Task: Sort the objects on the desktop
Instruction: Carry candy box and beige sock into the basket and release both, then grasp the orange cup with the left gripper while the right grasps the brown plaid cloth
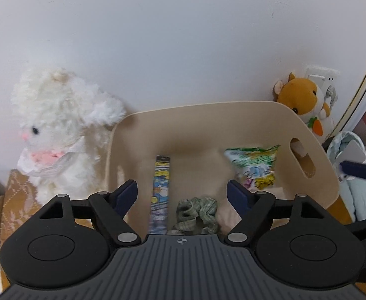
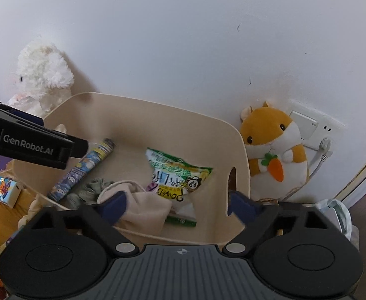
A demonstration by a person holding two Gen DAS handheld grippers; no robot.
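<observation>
Both the left gripper (image 1: 182, 195) and the right gripper (image 2: 176, 206) hang wide apart and empty above the beige storage bin (image 2: 173, 127), which holds a green snack bag (image 2: 173, 175), a long printed packet (image 1: 161, 192), a green plaid scrunchie (image 1: 197, 212) and a beige cloth (image 2: 145, 207).

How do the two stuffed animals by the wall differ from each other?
The white plush is fluffy and all white with a pink nose; the hamster plush is smooth, orange and white, with a felt carrot on its chest. The white plush sits left of the beige bin, the hamster plush right of it. Both sit upright against the wall.
</observation>
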